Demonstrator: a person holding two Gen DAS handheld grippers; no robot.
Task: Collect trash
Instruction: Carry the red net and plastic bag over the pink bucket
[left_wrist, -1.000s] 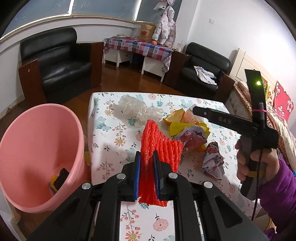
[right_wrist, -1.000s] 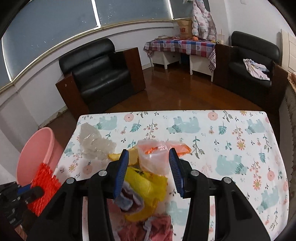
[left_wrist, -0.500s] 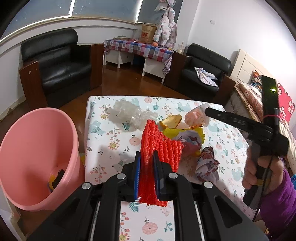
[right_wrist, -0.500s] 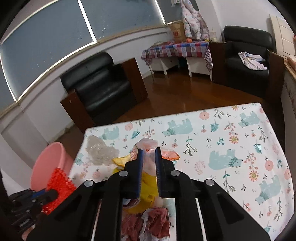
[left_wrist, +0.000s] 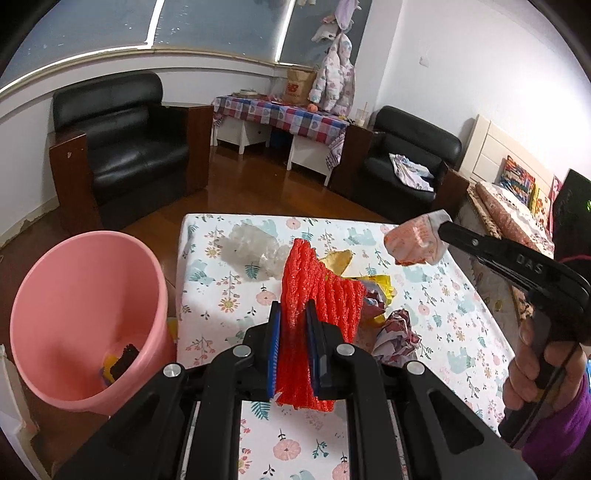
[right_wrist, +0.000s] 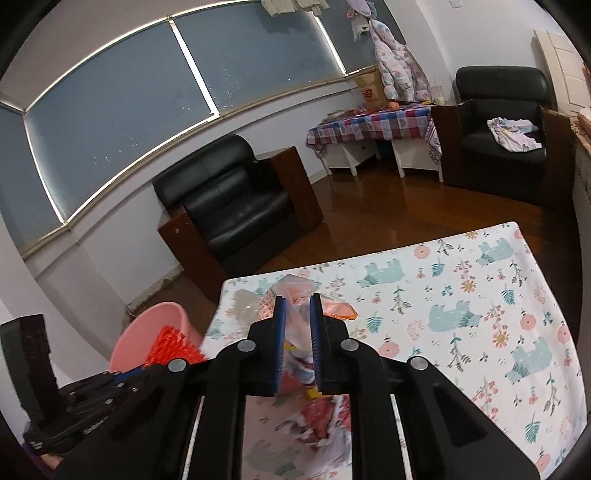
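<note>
The red foam net (left_wrist: 317, 295) is clamped in the left gripper (left_wrist: 293, 347) above the table (left_wrist: 461, 332); a clear plastic wrapper (left_wrist: 413, 242) is pinched by the right gripper (right_wrist: 297, 343). Both should be carried over the pink bucket (left_wrist: 85, 295) before release.

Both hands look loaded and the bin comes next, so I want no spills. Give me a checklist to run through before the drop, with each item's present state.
1. Left tongs clamped on the red foam net: ok.
2. Right tongs clamped on the orange-and-clear plastic wrapper; they have just closed on it: ok.
3. Wrapper lifted off the table: ok.
4. Pink bucket upright, mouth open, with room inside: ok.
5. Either load over the bucket mouth: not ok, both are above the table.
6. Nothing dangling from the wrapper that could snag the trash pile: cannot tell.
</note>
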